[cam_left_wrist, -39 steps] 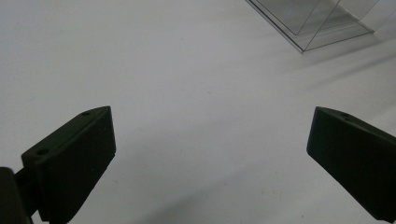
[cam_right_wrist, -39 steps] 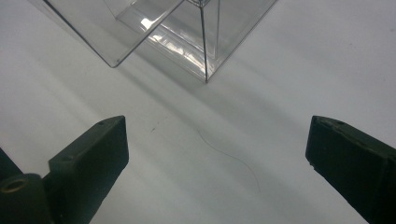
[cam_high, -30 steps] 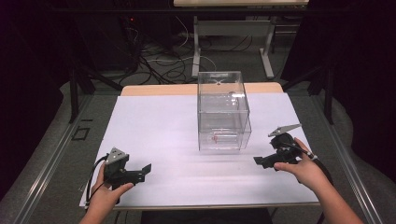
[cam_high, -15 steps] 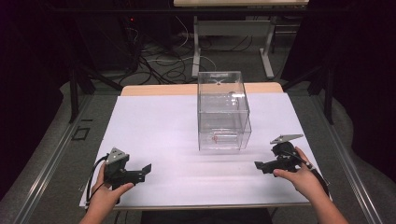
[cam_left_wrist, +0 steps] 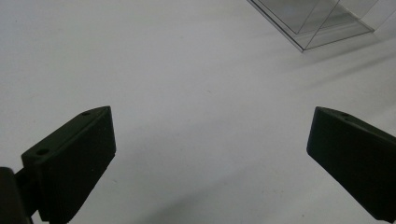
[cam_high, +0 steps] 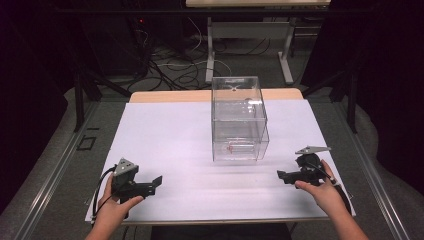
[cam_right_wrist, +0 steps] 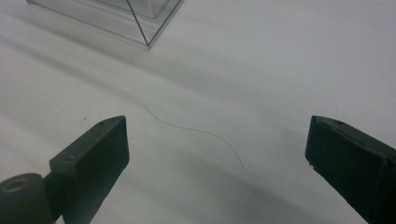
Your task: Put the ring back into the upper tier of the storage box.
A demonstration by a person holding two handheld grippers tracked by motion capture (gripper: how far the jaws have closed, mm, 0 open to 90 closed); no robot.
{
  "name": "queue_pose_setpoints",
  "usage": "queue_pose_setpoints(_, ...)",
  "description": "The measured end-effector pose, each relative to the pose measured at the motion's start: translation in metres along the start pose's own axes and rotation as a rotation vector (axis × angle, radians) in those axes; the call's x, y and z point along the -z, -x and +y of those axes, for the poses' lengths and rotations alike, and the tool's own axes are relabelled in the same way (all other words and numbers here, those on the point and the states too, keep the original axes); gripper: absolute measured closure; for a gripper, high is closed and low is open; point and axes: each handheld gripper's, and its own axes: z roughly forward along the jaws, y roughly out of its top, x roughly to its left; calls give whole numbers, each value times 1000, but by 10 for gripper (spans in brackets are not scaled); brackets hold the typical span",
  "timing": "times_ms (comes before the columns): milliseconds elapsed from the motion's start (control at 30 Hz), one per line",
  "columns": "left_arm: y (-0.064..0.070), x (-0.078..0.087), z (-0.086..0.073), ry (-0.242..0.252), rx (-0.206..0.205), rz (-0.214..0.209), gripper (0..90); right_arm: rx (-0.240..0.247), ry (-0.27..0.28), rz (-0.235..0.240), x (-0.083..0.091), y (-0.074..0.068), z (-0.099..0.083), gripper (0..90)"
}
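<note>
A dark room surrounds the table [cam_high: 165, 130], whose top is covered by a white sheet, with a strip of bare wood showing at the far edge; beyond it, at twelve o'clock, tangled cables [cam_high: 175, 65] lie on the floor near a second table's metal legs [cam_high: 210, 50], and the rest of that background is lost in shadow.

The clear box [cam_high: 239, 120] stands upright on the sheet, a little right of centre, its long axis vertical and its lower part stepping out slightly wider than the upper. Its open or closed faces are hard to make out through the transparent walls, and a small reddish thing inside its bottom section is too faint to identify. In the left gripper view just one corner of the clear box [cam_left_wrist: 317, 23] enters at one o'clock, cut off by the frame; in the right gripper view a corner [cam_right_wrist: 140, 21] enters at eleven o'clock, likewise cut off.

The left gripper [cam_high: 156, 182] rests at seven o'clock of the box, held in a hand [cam_high: 112, 207], jaws spread wide over bare sheet and gripping nothing. The right gripper [cam_high: 281, 176] sits at four o'clock, held in the other hand [cam_high: 325, 192], jaws also spread wide and empty.

Between the right jaws a thin dark strand [cam_right_wrist: 196, 133] lies curved on the sheet
</note>
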Motion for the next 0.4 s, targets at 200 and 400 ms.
queue_pose_setpoints(200, -1, 0, 0, 0, 2, 3, 15, -32, 5, -15, -1, 6, -4, 56)
queue_pose_setpoints(400, -1, 0, 0, -1, 0, 6, 15, -84, -22, -6, -3, 7, -9, 56)
